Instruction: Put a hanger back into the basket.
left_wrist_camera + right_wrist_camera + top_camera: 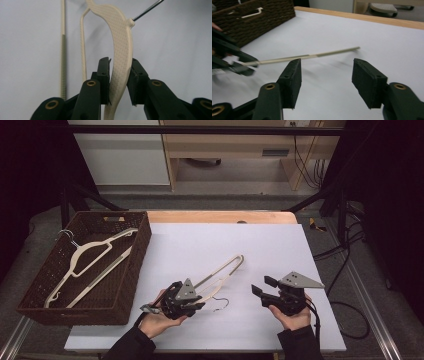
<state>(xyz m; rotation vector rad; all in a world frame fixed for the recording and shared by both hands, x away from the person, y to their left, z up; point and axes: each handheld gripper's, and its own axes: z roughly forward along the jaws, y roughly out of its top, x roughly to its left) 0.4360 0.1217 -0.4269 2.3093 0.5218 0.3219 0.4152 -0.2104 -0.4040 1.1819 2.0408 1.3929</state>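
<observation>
- Since we judge the brown woven basket [131, 270] its likely destination, our left gripper [192, 301] clamps the cream plastic hanger [122, 50] by its shoulder.
- Our right gripper [325, 83] hangs wide open, holding nothing.

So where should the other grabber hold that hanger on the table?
Probably the long straight bottom bar of the hanger, coming from the right gripper's own side. That bar is thin enough for its open jaws, and the left gripper already clamps the curved shoulder.

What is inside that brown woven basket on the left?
Inside the basket lies one cream hanger with a metal hook, resting diagonally. The basket floor beneath it and the near inner wall are hidden from view.
</observation>
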